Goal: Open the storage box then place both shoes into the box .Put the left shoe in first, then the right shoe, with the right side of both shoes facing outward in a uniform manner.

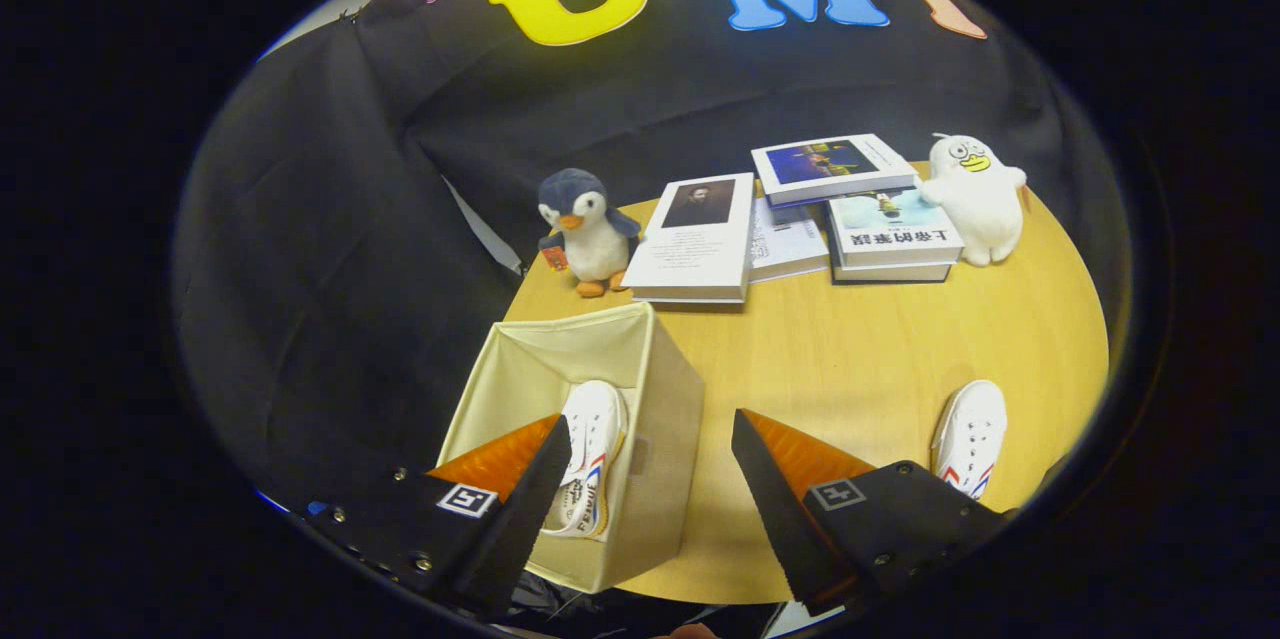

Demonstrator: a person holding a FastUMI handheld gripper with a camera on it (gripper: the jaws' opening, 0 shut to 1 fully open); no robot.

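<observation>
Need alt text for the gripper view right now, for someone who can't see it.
One white shoe lies inside the open beige storage box, and the gripper hangs open above the box's right wall. The second white shoe rests on the round wooden table, beyond the right finger; books and two plush toys sit farther back.

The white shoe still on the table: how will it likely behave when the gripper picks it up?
The white shoe looks like soft canvas, so its upper probably gives under pressure. It seems light. Lying flat on the table, it shouldn't roll. The gripper is open.
</observation>
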